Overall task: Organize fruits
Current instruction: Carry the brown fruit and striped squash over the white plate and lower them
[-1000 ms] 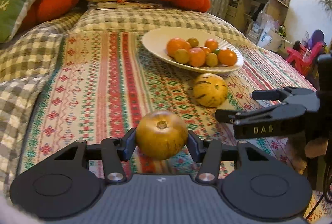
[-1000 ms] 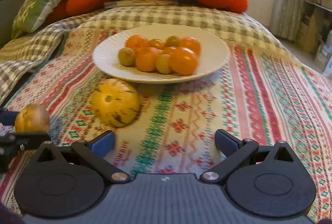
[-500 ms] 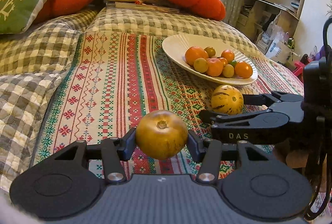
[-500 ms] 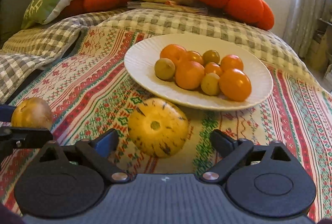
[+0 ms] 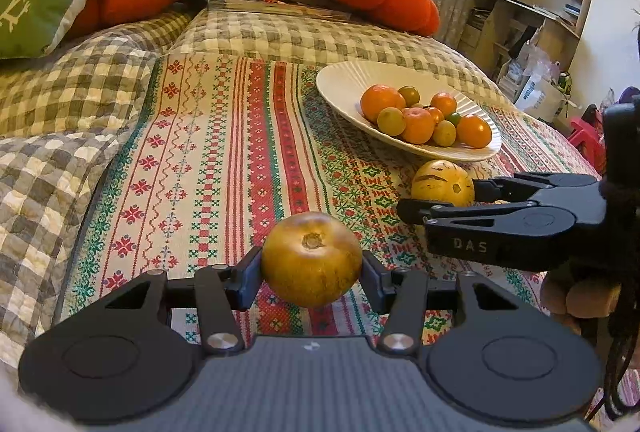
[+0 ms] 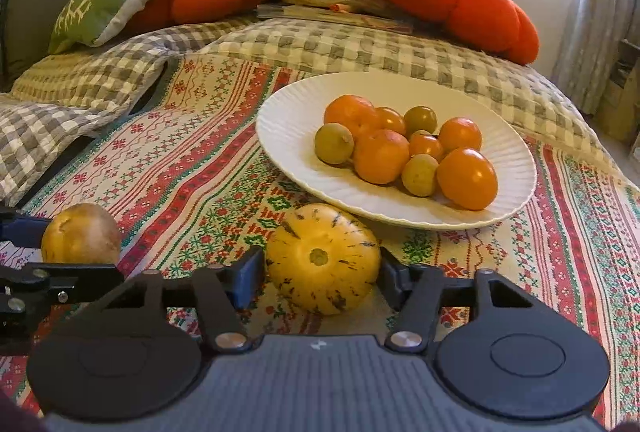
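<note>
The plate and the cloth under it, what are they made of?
The plate looks like glazed ceramic: cream-white, faintly glossy, with fine ridges fanning to the rim; it could be melamine. The cloth looks like woven cotton: matte, with stitched-looking red and green bands.

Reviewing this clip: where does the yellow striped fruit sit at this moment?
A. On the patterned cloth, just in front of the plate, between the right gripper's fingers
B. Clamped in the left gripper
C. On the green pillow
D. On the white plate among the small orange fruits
A: the yellow striped fruit rests on the patterned cloth before the white plate, between the closing fingers of the right gripper.
</note>
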Demonstrator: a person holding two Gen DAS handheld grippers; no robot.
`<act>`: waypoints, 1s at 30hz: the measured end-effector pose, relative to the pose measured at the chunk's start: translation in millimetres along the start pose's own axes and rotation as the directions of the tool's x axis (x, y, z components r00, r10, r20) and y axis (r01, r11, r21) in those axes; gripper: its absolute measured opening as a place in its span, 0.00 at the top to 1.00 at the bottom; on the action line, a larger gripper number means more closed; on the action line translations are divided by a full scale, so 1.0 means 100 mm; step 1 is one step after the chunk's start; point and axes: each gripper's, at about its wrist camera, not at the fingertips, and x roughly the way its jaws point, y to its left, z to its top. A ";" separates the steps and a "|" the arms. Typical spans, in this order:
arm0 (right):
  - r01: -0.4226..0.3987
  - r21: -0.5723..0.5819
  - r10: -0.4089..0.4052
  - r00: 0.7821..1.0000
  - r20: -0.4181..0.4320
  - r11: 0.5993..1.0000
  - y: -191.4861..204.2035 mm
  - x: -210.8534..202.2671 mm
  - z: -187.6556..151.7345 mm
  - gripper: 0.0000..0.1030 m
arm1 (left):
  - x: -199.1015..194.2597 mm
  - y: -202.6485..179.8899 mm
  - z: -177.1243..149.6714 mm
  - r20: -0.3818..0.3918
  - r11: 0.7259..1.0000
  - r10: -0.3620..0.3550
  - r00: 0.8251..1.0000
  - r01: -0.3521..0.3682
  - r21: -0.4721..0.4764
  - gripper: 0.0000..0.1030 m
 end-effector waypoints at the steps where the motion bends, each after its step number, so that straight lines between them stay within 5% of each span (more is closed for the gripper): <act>1: -0.006 0.004 0.006 1.000 -0.004 1.000 -0.01 0.00 0.00 0.50 | 0.00 0.00 0.00 -0.001 1.000 0.000 1.000 0.000 -0.005 0.65; 17: -0.009 0.047 0.010 1.000 -0.016 0.999 -0.21 -0.27 -0.13 0.50 | -0.05 -0.09 0.02 0.002 1.000 0.023 1.000 -0.023 0.007 0.65; 30: 0.011 0.078 -0.014 0.999 0.043 0.997 -0.50 -0.58 -0.07 0.50 | -0.06 -0.43 0.02 -0.021 0.999 -0.035 0.999 0.036 0.028 0.65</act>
